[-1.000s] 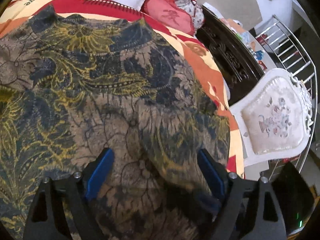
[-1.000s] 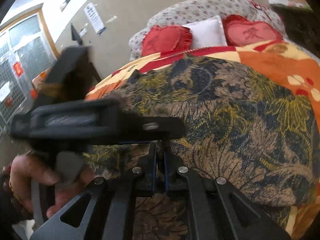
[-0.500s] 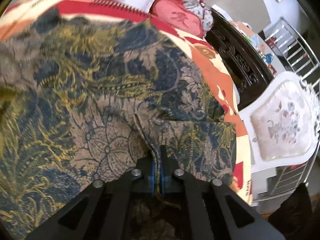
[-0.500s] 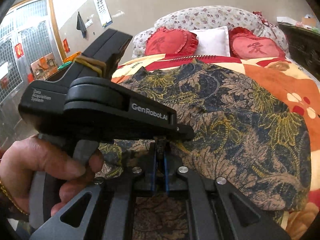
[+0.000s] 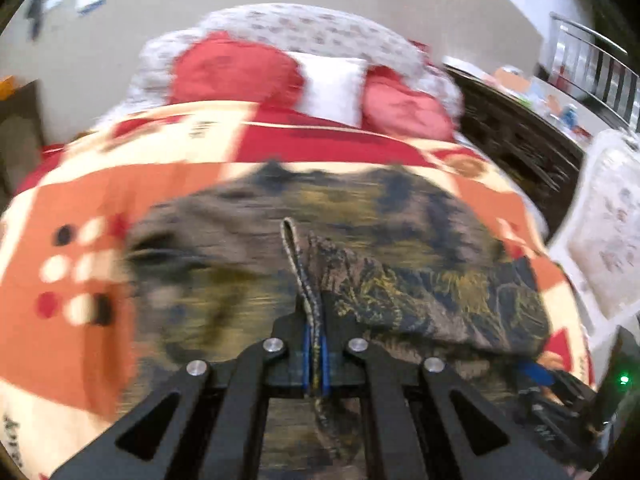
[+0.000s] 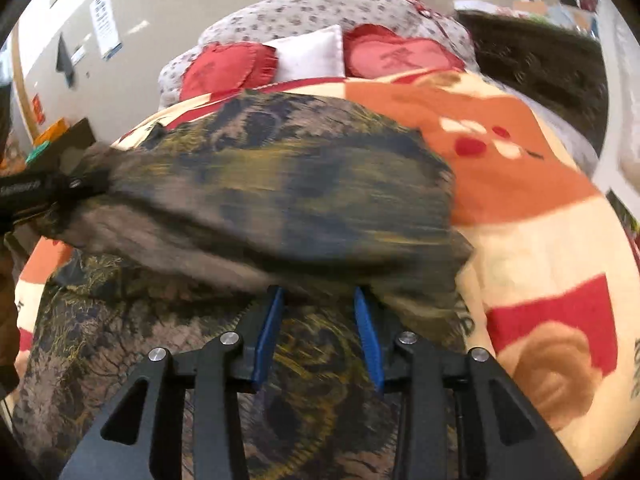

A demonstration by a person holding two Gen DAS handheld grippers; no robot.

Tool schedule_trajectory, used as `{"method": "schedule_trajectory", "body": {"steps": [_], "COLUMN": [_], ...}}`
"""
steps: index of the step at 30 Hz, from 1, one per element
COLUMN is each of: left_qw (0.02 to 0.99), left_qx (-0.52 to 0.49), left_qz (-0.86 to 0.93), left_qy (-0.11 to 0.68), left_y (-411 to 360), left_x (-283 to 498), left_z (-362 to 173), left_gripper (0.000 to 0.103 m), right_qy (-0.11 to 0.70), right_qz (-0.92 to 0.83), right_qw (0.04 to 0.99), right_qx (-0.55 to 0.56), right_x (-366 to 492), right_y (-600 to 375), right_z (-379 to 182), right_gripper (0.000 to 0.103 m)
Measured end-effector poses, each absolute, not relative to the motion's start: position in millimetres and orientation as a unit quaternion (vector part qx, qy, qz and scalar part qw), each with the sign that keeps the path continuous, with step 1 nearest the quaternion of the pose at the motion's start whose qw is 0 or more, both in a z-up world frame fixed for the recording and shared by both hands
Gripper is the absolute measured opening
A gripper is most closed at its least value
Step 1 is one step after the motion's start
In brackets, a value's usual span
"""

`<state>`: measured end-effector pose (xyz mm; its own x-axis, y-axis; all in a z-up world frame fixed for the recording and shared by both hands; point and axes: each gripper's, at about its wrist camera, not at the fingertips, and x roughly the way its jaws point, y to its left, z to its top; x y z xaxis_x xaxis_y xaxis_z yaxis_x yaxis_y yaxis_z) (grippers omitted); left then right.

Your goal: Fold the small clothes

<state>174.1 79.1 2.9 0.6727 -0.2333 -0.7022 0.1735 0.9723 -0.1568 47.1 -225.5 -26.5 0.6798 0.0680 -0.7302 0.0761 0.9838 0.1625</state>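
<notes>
A bed fills both views, covered by a fleecy blanket (image 5: 80,208) in blocks of orange, cream and red with round dots. On it lies the garment (image 5: 440,292), a thin patterned cloth printed in brown, dark blue and mustard leaf shapes. At the head of the bed sit two red heart-shaped cushions (image 6: 228,68) with frilled edges, either side of a square white pillow (image 6: 312,54), all against a rounded floral headboard (image 6: 320,10).

Only the left wrist view shows the white upholstered chair (image 5: 608,232) at the right edge and the dark carved cabinet (image 5: 520,148) behind it. Only the right wrist view shows the garment's far part lifted in a blurred fold above the part lying flat on the blanket.

The left gripper (image 5: 315,344) is clamped on a narrow folded edge of the garment, its blue pads pressed together with the hem standing up between them. In the right wrist view it appears at the left edge (image 6: 60,188), holding the raised cloth. The right gripper (image 6: 318,320) has its blue-padded fingers apart, with the garment lying under and ahead of them and nothing pinched.
</notes>
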Motion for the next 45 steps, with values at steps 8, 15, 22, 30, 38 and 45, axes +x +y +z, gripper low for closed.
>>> {"method": "schedule_trajectory", "body": {"steps": [8, 15, 22, 30, 38, 45], "left_qw": [0.920, 0.924, 0.908, 0.926, 0.885, 0.881], "left_qx": [-0.062, -0.016, -0.057, -0.099, -0.017, 0.051], "left_qz": [0.002, 0.040, 0.011, -0.002, -0.103, -0.157], "left_qy": [0.388, 0.380, 0.414, 0.365, 0.454, 0.443], "left_y": [157.0, 154.3, 178.9, 191.6, 125.0, 121.1], "left_x": [174.5, 164.8, 174.6, 143.0, 149.5, 165.1], "left_z": [-15.8, -28.8, -40.4, -8.1, -64.1, -59.3], "left_gripper": [0.004, 0.004, 0.013, 0.022, 0.017, 0.018], "right_qy": [0.397, 0.381, 0.367, 0.405, 0.422, 0.465], "right_qz": [-0.024, -0.052, -0.004, 0.025, 0.015, 0.002], "right_qw": [0.911, 0.909, 0.924, 0.911, 0.905, 0.882], "right_qx": [0.105, 0.160, 0.107, 0.068, 0.059, 0.073], "right_x": [37.2, 29.5, 67.2, 125.9, 111.1, 94.8], "right_y": [-237.1, -263.9, -261.1, -252.7, -267.2, -290.4], "right_z": [-28.8, -21.2, 6.7, -24.5, -29.8, -39.4], "right_gripper": [0.039, 0.039, 0.034, 0.032, 0.033, 0.047]}}
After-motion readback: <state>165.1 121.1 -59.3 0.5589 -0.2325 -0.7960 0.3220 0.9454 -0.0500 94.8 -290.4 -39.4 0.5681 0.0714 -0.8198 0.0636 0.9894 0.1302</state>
